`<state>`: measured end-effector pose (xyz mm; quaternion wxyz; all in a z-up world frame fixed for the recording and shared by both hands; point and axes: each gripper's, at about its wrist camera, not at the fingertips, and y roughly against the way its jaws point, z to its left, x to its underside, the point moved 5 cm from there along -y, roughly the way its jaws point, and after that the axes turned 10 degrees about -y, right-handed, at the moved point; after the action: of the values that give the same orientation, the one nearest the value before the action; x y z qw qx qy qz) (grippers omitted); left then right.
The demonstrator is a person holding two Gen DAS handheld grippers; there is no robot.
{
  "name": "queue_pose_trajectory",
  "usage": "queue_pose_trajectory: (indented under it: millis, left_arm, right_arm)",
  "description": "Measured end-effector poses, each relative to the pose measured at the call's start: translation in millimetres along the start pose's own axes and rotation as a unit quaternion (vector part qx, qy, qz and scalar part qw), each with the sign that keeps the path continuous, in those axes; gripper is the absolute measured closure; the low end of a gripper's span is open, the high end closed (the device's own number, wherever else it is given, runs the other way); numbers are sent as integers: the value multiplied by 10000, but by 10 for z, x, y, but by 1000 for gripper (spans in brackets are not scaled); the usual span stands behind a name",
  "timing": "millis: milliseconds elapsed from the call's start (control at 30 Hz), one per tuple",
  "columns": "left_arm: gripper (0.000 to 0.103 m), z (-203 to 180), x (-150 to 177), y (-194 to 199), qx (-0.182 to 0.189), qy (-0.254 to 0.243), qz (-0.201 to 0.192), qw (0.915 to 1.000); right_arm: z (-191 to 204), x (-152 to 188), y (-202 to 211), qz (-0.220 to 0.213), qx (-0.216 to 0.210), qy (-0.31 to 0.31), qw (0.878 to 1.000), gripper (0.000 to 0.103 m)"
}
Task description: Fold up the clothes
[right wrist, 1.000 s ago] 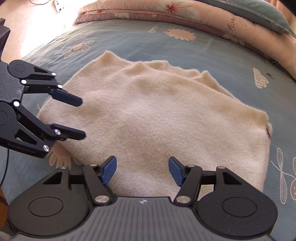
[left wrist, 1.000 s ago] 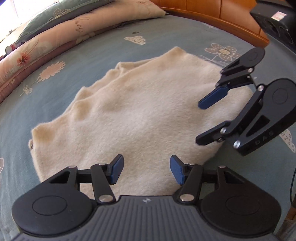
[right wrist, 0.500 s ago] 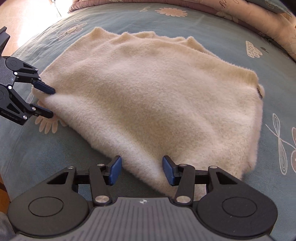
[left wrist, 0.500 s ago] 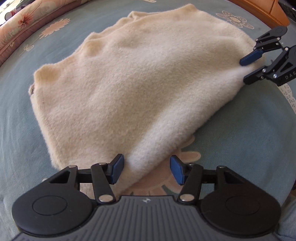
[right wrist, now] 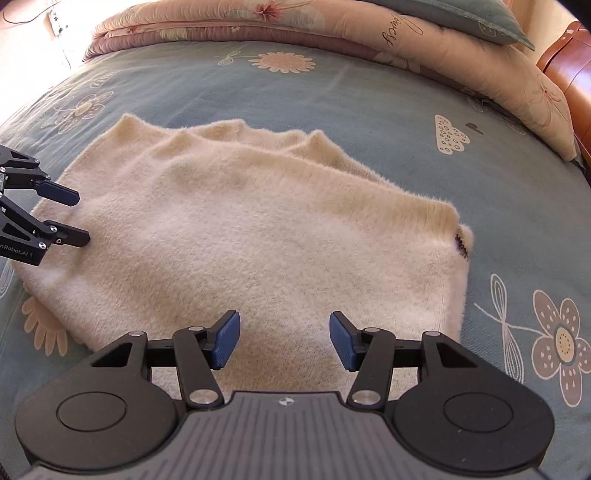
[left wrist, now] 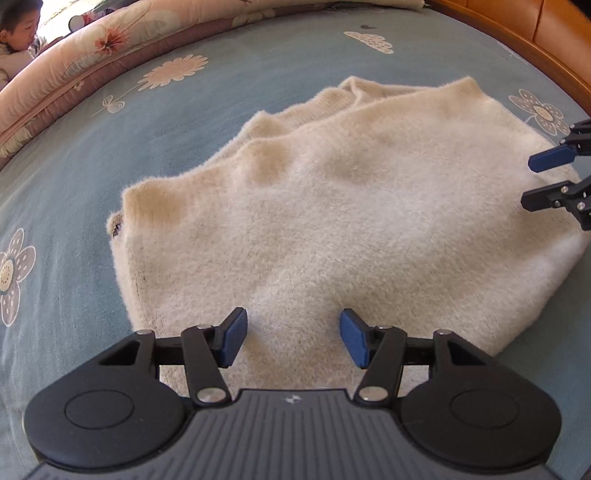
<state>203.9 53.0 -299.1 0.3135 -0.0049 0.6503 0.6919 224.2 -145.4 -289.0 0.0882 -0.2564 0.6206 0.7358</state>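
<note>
A cream fuzzy sweater [left wrist: 351, 221] lies folded in layers on the blue-grey flowered bed sheet [left wrist: 92, 155], with a dark label at its corner [right wrist: 461, 245]. My left gripper [left wrist: 293, 341] hovers open over the sweater's near edge, with nothing between its blue pads. Over the same edge further along, my right gripper [right wrist: 283, 339] is also open and empty. Each gripper shows in the other's view: the right gripper [left wrist: 535, 181] at the sweater's right end and the left gripper [right wrist: 74, 218] at its left end. Both are open above the cloth.
A rolled pink floral quilt [right wrist: 332, 33] and a grey-green pillow [right wrist: 480, 18] lie along the far side of the bed. A wooden bed frame [left wrist: 535, 48] curves along one side. A person [left wrist: 14, 33] sits beyond the quilt. Bare floor with a cable [right wrist: 37, 22] lies past the bed.
Half a second ago both grippers were low at the sweater's near folded edge. Now they have risen and hover above it. The sweater lies as before, and the jaws stay open.
</note>
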Motion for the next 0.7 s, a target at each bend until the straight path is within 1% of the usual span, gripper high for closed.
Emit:
queue_pose_trajectory:
  millis: [67,100,200,267,300,367,433,567,600,700]
  left_arm:
    - [39,66,87,-10,81,300,37,9995]
    - [39,84,133,10,68,334,62,9994]
    - [40,95,260,65,-79,109,251,9996]
    - [42,98,296,134,-94,46,368,9993]
    - [42,112,264,181,-101,34,321,9994]
    - [42,155,147,279,-148,0,86,9999]
    - [41,220,-23,298,-249,12,-129,9996]
    - [41,392,-394,85,-381,193,-370,9984]
    - [41,445,-441,9,-438,233,-382,9980]
    - [41,610,-506,-238,-632,379,-261,9969]
  right_arm:
    - [-63,-46,-79,16,70,-131,9999,39]
    - [-93,-47,-99,14,72,-189,9998,38]
    - [-148,20,-108,-29,-23,-257,9997,36]
    - [-131,22,-137,-19,-33,-260,9997,29]
    - [-108,10,-155,21,-12,-272,9996,26]
    - [-66,-12,-189,91,29,-299,9995,19]
    - [-41,-16,-212,112,46,-333,9994,15]
    - [-8,13,-250,64,-13,-274,9996,6]
    - [6,16,-256,73,0,-229,9997,6]
    - [3,17,-249,86,-27,-209,9997,6]
